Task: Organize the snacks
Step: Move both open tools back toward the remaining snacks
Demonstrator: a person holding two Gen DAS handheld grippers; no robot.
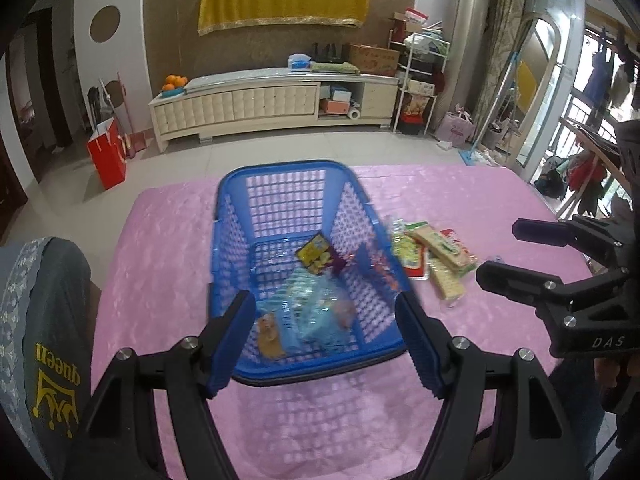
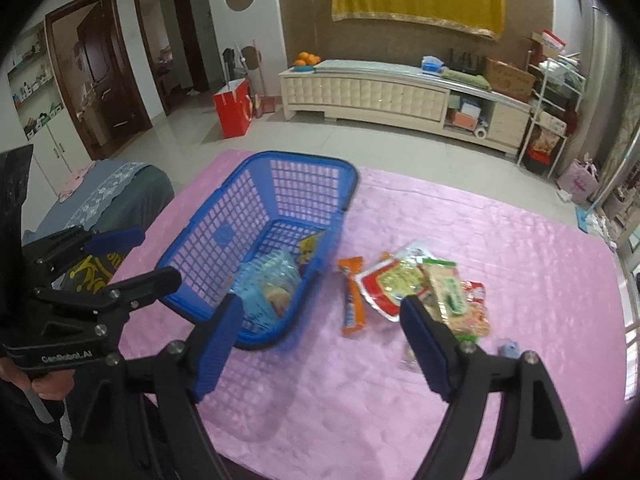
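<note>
Sitting on a pink cloth (image 1: 160,248) in the middle of the left wrist picture is a blue basket (image 1: 280,184) with holes in its walls. Inside it lie a yellow snack bag (image 1: 314,254) near the back and a light blue pack (image 1: 316,312) near the front (both look blurry). To the right of the basket, on the cloth, is a pile of snack packs (image 1: 436,256), and the long cracker packs lie on top.

The left gripper (image 1: 326,340) fills the bottom of that picture. Its two blue pads are spread wide apart and pinch nothing. The near end of the basket shows between them.

The right gripper (image 2: 322,344) sits at the bottom of the right wrist picture. Its pads are spread wide too, with nothing held. Beyond them, an orange bar (image 2: 352,300) lies on the cloth just right of the basket. The snack pile lies further right, by the right pad.

A red bag (image 2: 234,108) stands on the floor in the upper left.
</note>
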